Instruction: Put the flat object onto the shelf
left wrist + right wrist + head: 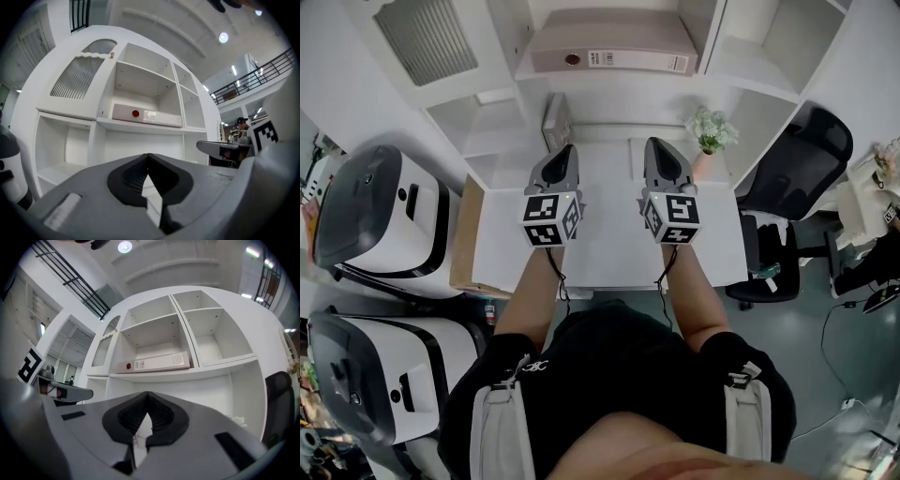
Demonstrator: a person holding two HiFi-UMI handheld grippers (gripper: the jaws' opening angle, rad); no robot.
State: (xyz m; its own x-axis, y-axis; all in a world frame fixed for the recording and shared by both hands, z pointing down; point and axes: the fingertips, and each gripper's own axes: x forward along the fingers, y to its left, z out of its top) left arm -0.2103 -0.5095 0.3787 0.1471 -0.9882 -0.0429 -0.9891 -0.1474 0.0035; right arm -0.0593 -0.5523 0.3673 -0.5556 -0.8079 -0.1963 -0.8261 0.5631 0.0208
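Beige board binder (614, 47), the task's flat object, lies on its side in the middle compartment of the shelf (609, 77). Its spine faces outward, showing a red finger hole and a printed label. It appears already placed and rests wholly on the board, clear of both tools.

Left hand-held gripper (567, 148) and right hand-held gripper (656, 142) are held side by side over the white bench (609, 253), below the shelf. Both have their jaws closed, pad against pad, with nothing between them. This is confirmed along the jaws in the left gripper view (148, 161) and the right gripper view (147, 397).

Handling, as a judgement:
- **Stiffness:** the binder (157, 363) looks stiff, its rigid covers holding their shape under a pinch.
- **Weight:** it cannot be judged, since the contents are hidden; a full binder would be heavy at the spine.
- **Surface:** the covers look smooth and may slide between pads.
- **Hold:** the likeliest one is two-handed, one tool near each end of the spine (146, 115). The free edge is best avoided, because the covers could gape there.

A small plant (710, 129) stands on the bench at the right.
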